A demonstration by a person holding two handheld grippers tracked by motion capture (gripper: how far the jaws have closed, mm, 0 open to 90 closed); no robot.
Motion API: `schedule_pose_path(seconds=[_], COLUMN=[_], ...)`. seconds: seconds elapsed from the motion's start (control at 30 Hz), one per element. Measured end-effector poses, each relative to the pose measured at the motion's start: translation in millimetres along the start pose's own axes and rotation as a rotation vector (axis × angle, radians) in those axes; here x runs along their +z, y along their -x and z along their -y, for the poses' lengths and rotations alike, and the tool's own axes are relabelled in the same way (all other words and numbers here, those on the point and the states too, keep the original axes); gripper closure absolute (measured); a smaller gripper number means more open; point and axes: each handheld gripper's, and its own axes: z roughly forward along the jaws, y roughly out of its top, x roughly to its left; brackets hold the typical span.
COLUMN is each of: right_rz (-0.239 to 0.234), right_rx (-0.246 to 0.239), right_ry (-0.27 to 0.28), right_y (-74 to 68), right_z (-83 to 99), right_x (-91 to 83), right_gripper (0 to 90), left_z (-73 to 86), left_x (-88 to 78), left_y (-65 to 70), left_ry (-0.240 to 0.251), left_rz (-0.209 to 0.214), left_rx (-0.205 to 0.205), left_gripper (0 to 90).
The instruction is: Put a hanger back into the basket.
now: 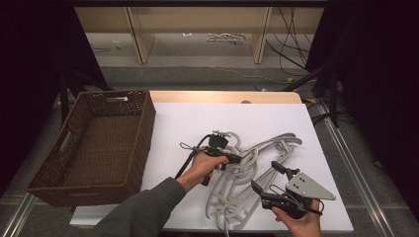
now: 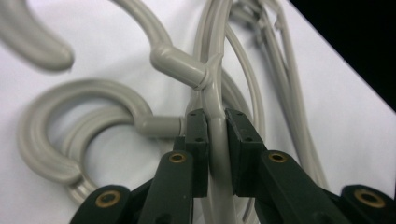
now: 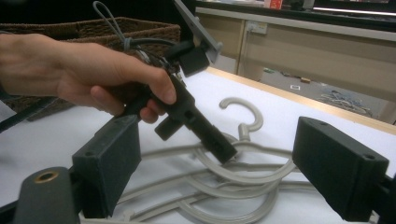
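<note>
— Several grey plastic hangers (image 1: pixel 252 173) lie tangled in a heap on the white table top (image 1: pixel 188 118), toward its near right part. Can you count them?

— Not surely. The arms and hooks overlap too much in the high view, and the heap's near end runs to the table's edge by the right hand (image 1: pixel 299 222).

— What does the left gripper (image 1: pixel 237 159) have?

— Its jaws are clamped on one hanger's thin bar; in the left gripper view (image 2: pixel 217 140) the pads press on that bar from both sides, just below the collar where a hook joins. No gap shows. The bar passes on down between the jaws and out of the bottom of the frame, so I cannot tell how far it goes.

— Which hanger of the heap is it?

— Hard to make out. Two curled hooks (image 2: pixel 70 135) lie close by, one over the other, and a third hook at the upper left is blurred and cut off.

— And the right gripper (image 1: pixel 267 178)?

— Wide apart, nothing between the jaws. It stands over the near right part of the heap; whether it touches a hanger I cannot tell. In its own view (image 3: pixel 233 172) the hangers lie beyond the jaws, and the left hand (image 3: pixel 79 74) covers most of the other gripper's body.

— Anything else?

— A brown wicker basket (image 1: pixel 143 133) sits at the table's left, just beside the white top. Its near corner is dark.
</note>
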Motion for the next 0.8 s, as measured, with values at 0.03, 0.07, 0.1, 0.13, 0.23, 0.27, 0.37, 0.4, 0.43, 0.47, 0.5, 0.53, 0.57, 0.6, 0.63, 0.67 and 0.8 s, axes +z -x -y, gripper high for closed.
schedule_pose_path(seconds=[0.03, 0.07, 0.1, 0.13, 0.23, 0.27, 0.37, 0.4, 0.43, 0.47, 0.5, 0.53, 0.57, 0.6, 0.63, 0.67, 0.8], right_rz=[0.002, 0.001, 0.01, 0.009, 0.016, 0.011, 0.015, 0.014, 0.012, 0.007, 0.01, 0.009, 0.006, 0.01, 0.011, 0.01, 0.015], right_rx=[-0.002, -0.002, -0.006, -0.004, -0.025, -0.013, -0.025, -0.023, -0.02, -0.006, -0.006, -0.004, -0.003, -0.004, -0.006, -0.003, -0.026], right_ry=[0.0, -0.001, -0.005, -0.008, 0.006, -0.005, 0.009, 0.007, 0.002, -0.009, -0.009, -0.007, -0.005, -0.005, -0.007, -0.01, 0.006], right_y=[0.2, 0.2, 0.2, 0.0, 1.5, 0.5, 1.3, 1.2, 1.1, 0.2, 0.3, 0.2, 0.4, 0.3, 0.5, 0.2, 1.5], right_z=[-0.1, 0.0, 0.1, 0.1, 0.1, 0.2, -0.3, -0.2, 0.2, 0.4, 0.3, 0.1, -0.1, 0.1, 0.3, 0.4, 0.1], right_x=[0.0, 0.0, -0.3, -0.4, 0.6, 0.1, 0.6, 0.7, 0.6, 0.1, -0.2, -0.2, -0.1, -0.1, 0.0, -0.1, 0.7], right_gripper=[16.3, 16.3, 16.3, 16.3, 16.4, 16.4, 16.4, 16.4, 16.4, 16.4, 16.4, 16.4, 16.4, 16.4, 16.4, 16.4, 16.4], left_z=[-0.6, -1.0, -1.9, -2.4, -3.6, -4.2, -6.5, -7.9, -8.8, -10.4, -11.5, -13.6, -14.7, -16.4, -18.1, -20.1, -30.6], left_x=[-1.7, -3.7, -5.6, -7.5, -11.2, -12.2, -15.7, -17.8, -19.4, -21.8, -23.6, -27.1, -29.2, -32.5, -35.5, -38.6, -53.8], left_y=[0.4, 1.5, 0.8, 1.8, 2.9, 3.2, 3.4, 3.5, 3.2, 3.3, 3.6, 4.0, 4.0, 5.3, 6.2, 7.4, 10.7], left_ry=[0.012, 0.035, 0.028, 0.034, 0.056, 0.062, 0.077, 0.088, 0.095, 0.109, 0.112, 0.121, 0.123, 0.134, 0.141, 0.152, 0.189], left_rz=[-0.006, -0.008, 0.004, 0.001, -0.005, -0.007, -0.007, -0.01, -0.009, -0.007, -0.008, -0.009, -0.002, -0.007, -0.013, -0.014, -0.01], left_rx=[-0.002, -0.003, 0.01, 0.016, 0.023, 0.027, 0.042, 0.04, 0.044, 0.038, 0.04, 0.047, 0.051, 0.058, 0.063, 0.064, 0.076], left_gripper=[80.6, 80.8, 80.9, 80.9, 80.8, 80.8, 80.7, 80.7, 80.7, 80.7, 80.7, 80.7, 80.7, 80.7, 80.7, 80.7, 80.6])
